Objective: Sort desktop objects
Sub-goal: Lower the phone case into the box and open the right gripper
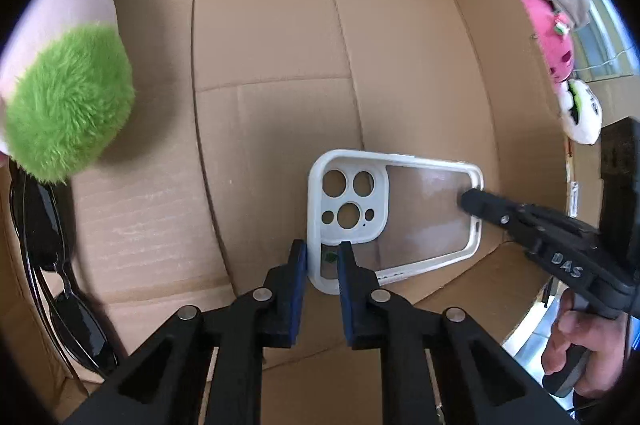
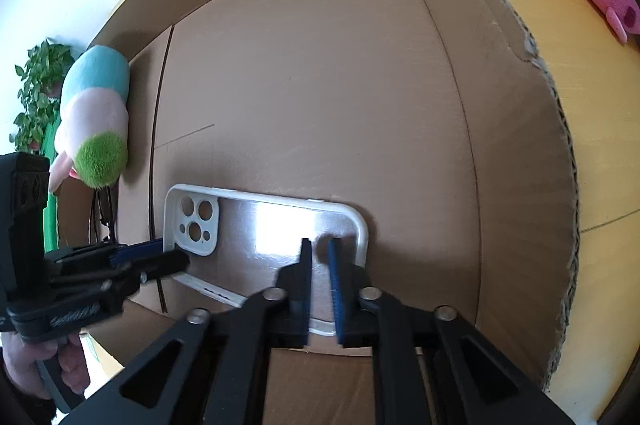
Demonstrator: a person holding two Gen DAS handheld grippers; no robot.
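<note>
Step in hand: placing the phone case [image 1: 394, 217] on the cardboard box [image 1: 272, 25] floor, lower centre of the left wrist view. The left tongs [image 1: 322, 251] grip its near rim beside the camera cutout. The right tongs [image 1: 466, 201] are closed on its far end. Next move, as judged: release both ends and lift clear.
</note>
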